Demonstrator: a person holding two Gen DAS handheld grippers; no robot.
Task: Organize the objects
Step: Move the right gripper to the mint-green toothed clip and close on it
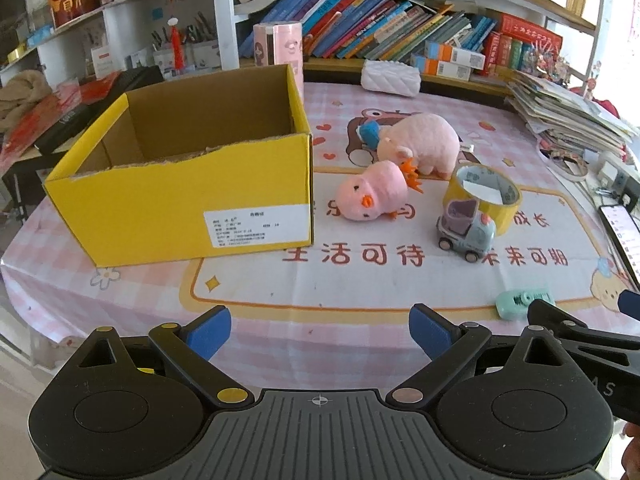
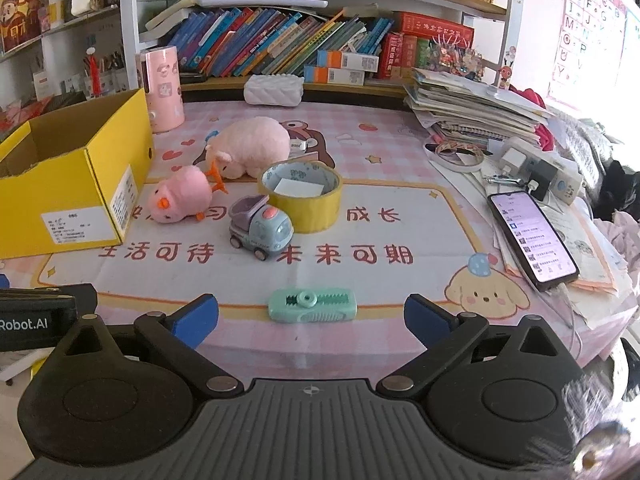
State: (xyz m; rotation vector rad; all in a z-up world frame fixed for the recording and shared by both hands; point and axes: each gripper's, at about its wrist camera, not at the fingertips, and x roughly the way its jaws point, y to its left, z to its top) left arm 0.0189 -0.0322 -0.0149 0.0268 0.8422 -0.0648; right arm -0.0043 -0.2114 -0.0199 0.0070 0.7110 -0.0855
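Plush duck (image 2: 180,196) & pig (image 2: 250,146) lie just beside yellow box (image 2: 80,184), prob light & squashy, so pinch mid-body; both grippers, left (image 1: 320,330) & right (image 2: 312,318), spread wide, empty.

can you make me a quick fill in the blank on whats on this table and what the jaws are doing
The cardboard box is ____ in colour.
The toy truck stands in front of the roll of ____.
The small plush chick has an ____ beak.
The left gripper and the right gripper both have their jaws ____.

Missing words: yellow; tape; orange; open
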